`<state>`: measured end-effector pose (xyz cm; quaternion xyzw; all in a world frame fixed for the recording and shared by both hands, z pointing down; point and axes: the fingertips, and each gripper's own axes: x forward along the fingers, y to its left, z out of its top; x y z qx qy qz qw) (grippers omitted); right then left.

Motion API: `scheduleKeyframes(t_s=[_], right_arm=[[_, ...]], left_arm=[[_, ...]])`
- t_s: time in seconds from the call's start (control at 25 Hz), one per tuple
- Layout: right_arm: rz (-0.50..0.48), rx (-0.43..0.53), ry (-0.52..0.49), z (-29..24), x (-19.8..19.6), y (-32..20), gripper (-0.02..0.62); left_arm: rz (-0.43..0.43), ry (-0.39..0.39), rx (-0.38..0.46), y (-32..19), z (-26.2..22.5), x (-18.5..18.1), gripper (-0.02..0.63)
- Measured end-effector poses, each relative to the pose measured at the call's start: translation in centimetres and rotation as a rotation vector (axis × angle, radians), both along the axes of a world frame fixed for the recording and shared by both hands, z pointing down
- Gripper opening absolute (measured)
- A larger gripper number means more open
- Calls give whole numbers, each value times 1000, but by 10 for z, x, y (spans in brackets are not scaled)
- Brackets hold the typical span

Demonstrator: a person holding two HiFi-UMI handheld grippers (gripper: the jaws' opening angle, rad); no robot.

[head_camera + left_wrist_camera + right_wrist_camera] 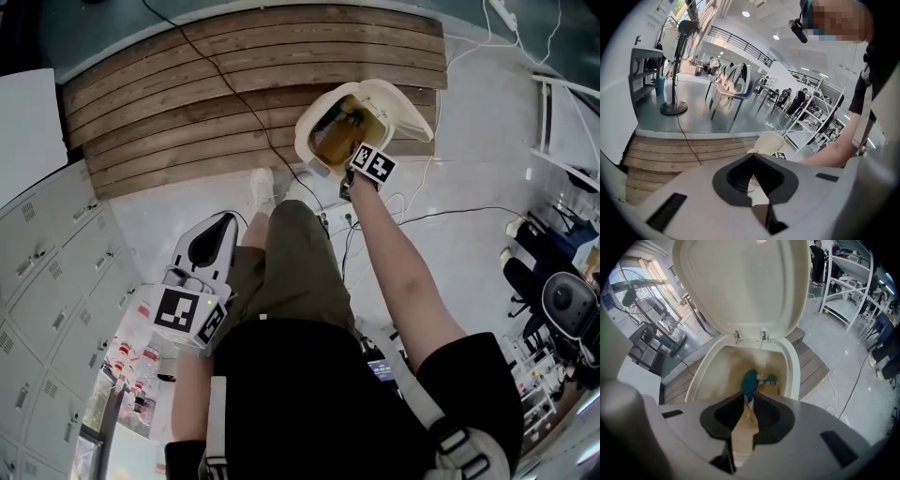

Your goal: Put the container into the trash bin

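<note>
A cream trash bin (307, 120) stands at the edge of the wooden steps with its lid (405, 105) flipped up. My right gripper (349, 167) hangs over the bin's mouth. In the right gripper view my right gripper (749, 398) has its jaws pinched on the near edge of a teal container (750, 379), which hangs inside the bin (793, 369) beside a tan box; the lid (740, 282) rises behind. My left gripper (212, 242) is low by the person's left leg, shut with nothing in it. From the left gripper (752, 160) view the bin (769, 140) shows ahead.
Wooden steps (234, 56) carry a black cable (232, 92). Grey lockers (42, 281) line the left. A white shelf rack (846, 296) stands right of the bin, with loose cables on the floor. Stacked chairs (736, 82) and a floor fan (674, 107) stand beyond the steps.
</note>
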<state>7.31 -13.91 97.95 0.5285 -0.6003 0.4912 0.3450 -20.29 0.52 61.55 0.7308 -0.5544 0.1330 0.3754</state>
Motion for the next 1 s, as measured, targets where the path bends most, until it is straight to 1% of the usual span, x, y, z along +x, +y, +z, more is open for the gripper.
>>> scheduleKeyframes(t_s=[0.2, 0.44, 0.72, 1.0], right_arm=[[-26, 13, -11, -16, -3, 0, 40], [-62, 16, -13, -36, -3, -1, 21], [-82, 49, -42, -74, -8, 7, 15], [-167, 105, -65, -124, -18, 16, 15]], left_arm=[[0, 16, 10, -6, -1, 3, 8], [8, 32, 24, -13, -7, 11, 8], [20, 39, 45, -19, -16, 14, 8], [59, 56, 94, -33, -32, 25, 8]])
